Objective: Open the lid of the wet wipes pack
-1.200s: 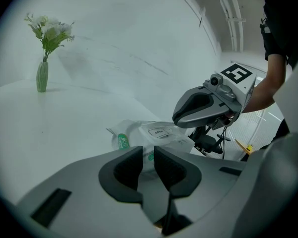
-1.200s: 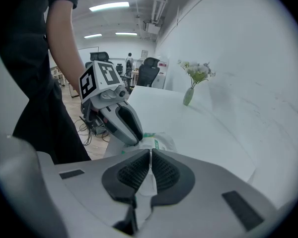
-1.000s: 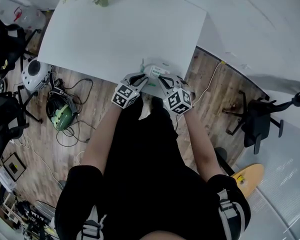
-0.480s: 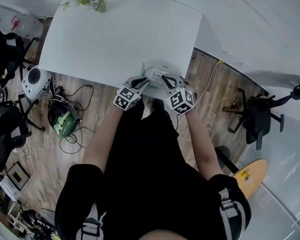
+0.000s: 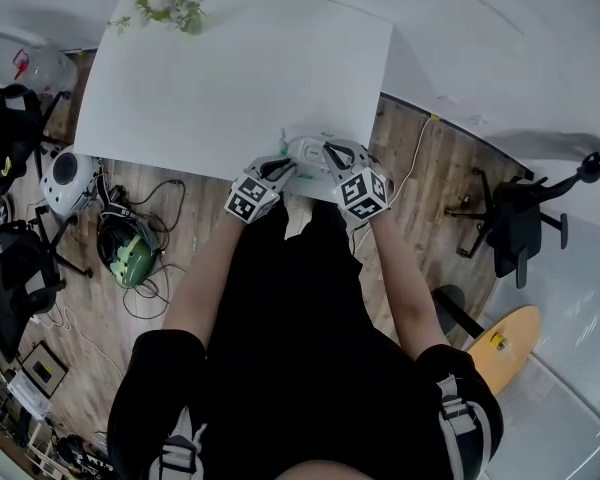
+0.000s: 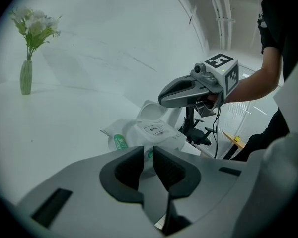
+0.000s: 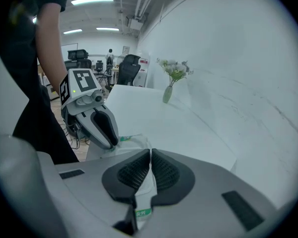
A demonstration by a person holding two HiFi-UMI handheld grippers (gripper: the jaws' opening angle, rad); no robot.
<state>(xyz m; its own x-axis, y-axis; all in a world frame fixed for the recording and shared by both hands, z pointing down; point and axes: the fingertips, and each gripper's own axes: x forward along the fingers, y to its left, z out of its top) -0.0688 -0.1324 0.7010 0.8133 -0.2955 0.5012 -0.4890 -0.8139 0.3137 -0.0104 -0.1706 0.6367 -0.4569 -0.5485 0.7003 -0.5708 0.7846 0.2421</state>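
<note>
Right fingers (image 7: 131, 175) almost together, just now easing apart, pinching a thin white strip of the wet wipes pack (image 6: 139, 135). Left fingers (image 6: 129, 170) narrowly apart, clamped on the pack's other end. Lid (image 6: 151, 114) flipped up. Pack at near edge of tabletop (image 5: 230, 68).

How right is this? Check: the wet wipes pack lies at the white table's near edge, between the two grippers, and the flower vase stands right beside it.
Wrong on the flower vase: it stands at the far left corner of the white table, apart from the wet wipes pack, as the head view shows. The rest holds.
</note>
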